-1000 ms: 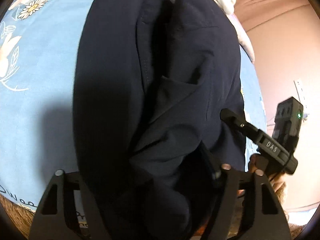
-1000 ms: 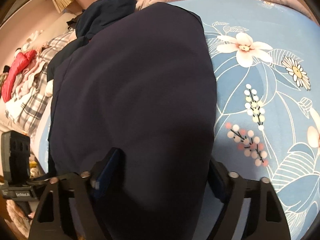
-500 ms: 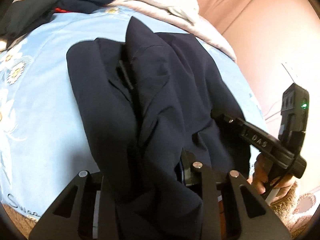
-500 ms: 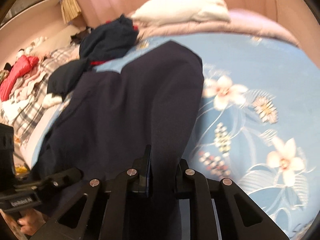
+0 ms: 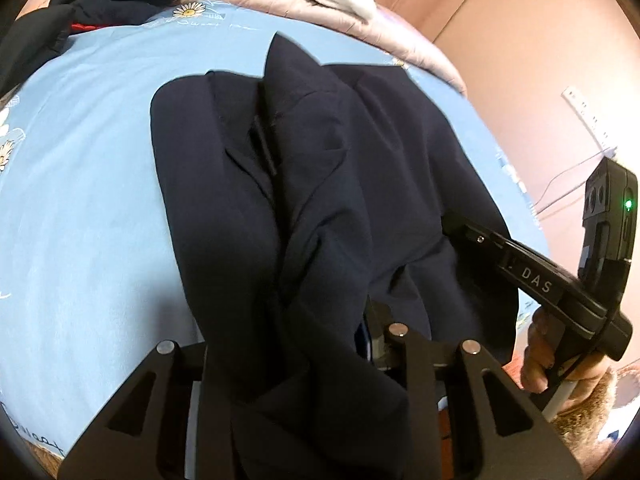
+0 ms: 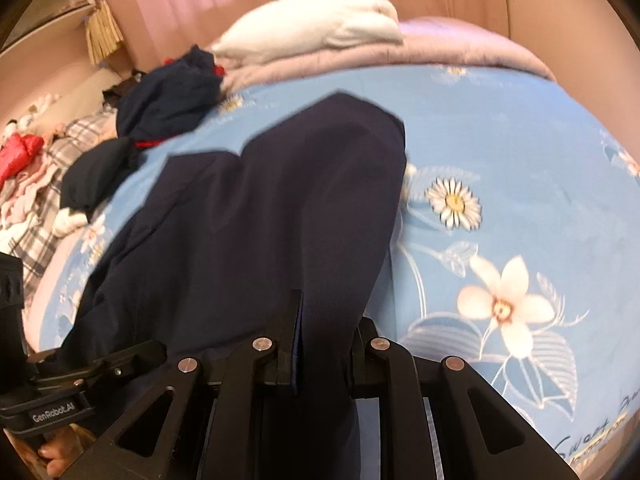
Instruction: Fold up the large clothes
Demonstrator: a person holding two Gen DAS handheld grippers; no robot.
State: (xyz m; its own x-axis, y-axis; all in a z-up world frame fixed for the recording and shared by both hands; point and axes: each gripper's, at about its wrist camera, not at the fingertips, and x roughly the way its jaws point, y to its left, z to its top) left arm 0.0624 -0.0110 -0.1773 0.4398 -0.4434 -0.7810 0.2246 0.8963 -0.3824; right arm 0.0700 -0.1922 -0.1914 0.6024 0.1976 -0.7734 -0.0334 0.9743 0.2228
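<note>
A: Our left claw [image 5: 288,340] has a thick bunch of the jacket [image 5: 320,184] between its fingers. The jaws are easing open a little, but the cloth looks pinched.

B: Our right claw [image 6: 326,320] is nearly closed and is clamped on a thinner fold of the same hem. Both claws hold the near end, which is raised off the bed [image 6: 500,140].

A: So we judge this to be the lengthwise fold. We should carry the hem up and over toward the collar, with both claws level and moving together so the edge stays straight.

B: We should also keep the cloth taut between us. The middle is rumpled near the left claw, and slack there would fold into a crease. We shouldn't let go until the hem lies flat on the far part.

A: Where does the jacket lie?

B: Its far part rests on the blue sheet. Its long axis runs from the near edge of the bed, where we stand, toward the pillow [image 6: 316,24] end.

A: The collar and lapels point away from us, toward that far edge. The front faces up in the left view, and the hem end is ours.
</note>
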